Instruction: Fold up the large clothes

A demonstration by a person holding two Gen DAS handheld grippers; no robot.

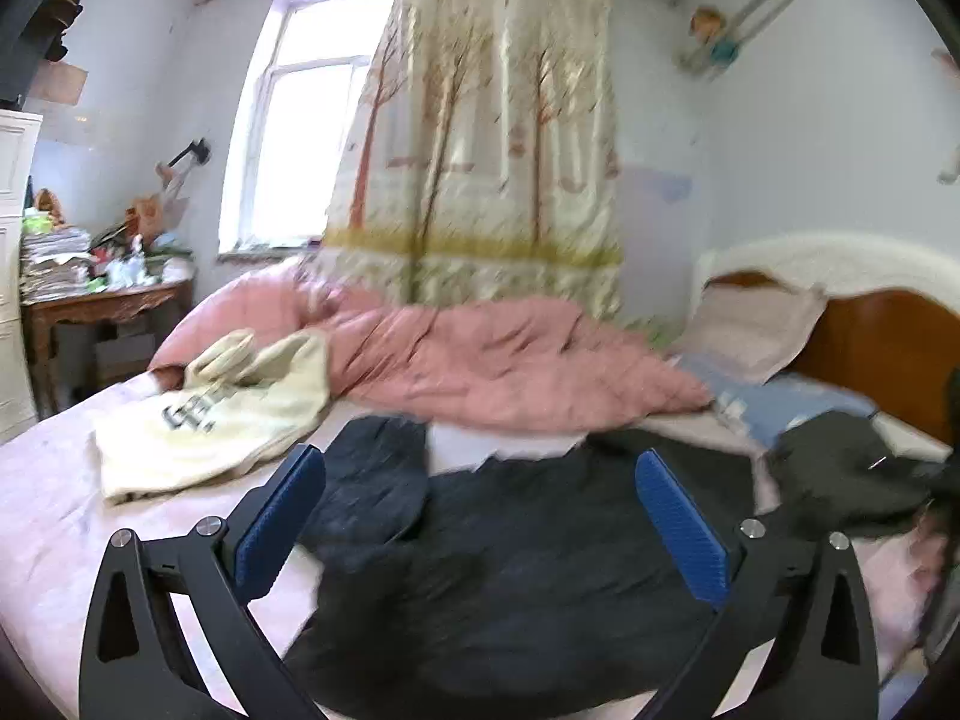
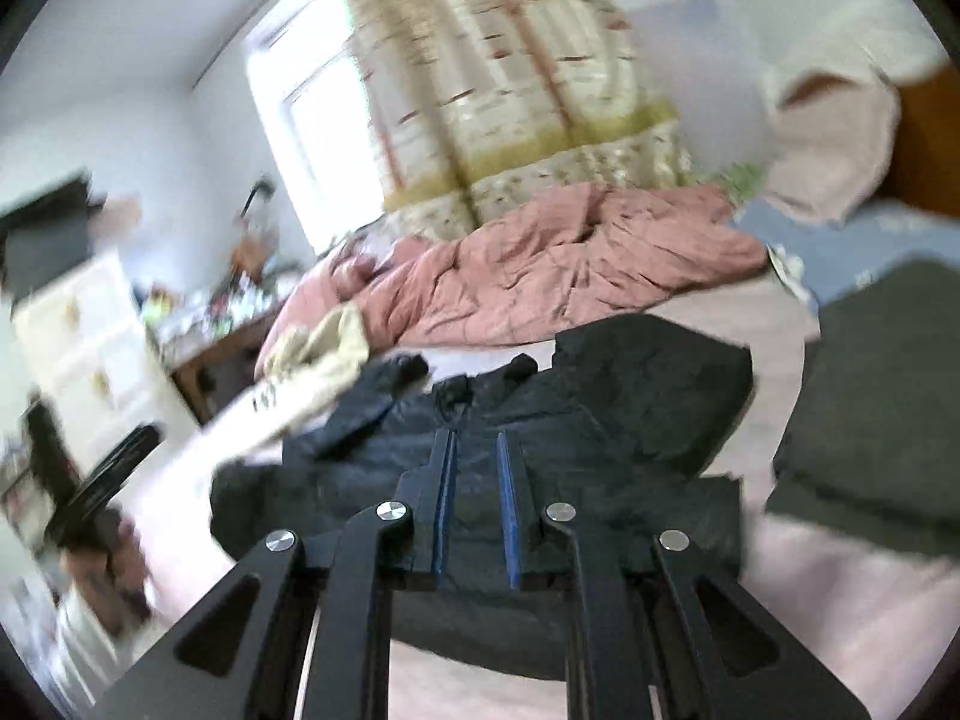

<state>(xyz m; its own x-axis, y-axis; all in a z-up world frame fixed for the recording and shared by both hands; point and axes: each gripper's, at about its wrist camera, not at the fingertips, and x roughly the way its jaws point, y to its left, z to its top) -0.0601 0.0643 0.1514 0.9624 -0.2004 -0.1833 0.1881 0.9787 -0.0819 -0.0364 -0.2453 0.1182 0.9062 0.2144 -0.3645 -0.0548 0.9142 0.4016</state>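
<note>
- While your left gripper (image 1: 480,480) hovers over the bed (image 1: 54,516), its 2 blue-padded fingers (image 1: 279,525) stand spread wide apart with nothing between them.
- Your black jacket (image 1: 510,570) lies spread on the pink sheet just below that gripper, with 1 sleeve reaching toward the far left.
- Your right gripper (image 2: 477,450) sits low over the same black jacket (image 2: 540,438), its fingers (image 2: 509,510) drawn near each other with a narrow gap; whether they pinch any cloth, you cannot tell from the blurred view.
- To your far left on the bed rests a cream sweatshirt (image 1: 210,414) with dark lettering, just beside the jacket's sleeve.
- Behind both garments a rumpled pink quilt (image 1: 480,354) runs across the far side of the bed.
- At your right lies another dark folded garment (image 2: 876,408), apart from the jacket.
- Farther off you see a tree-print curtain (image 1: 492,132), a bright window (image 1: 300,96), and a cluttered wooden table (image 1: 102,294) at the far left.
- A beige pillow (image 1: 750,324) leans against the brown headboard (image 1: 888,348) at the far right.
</note>
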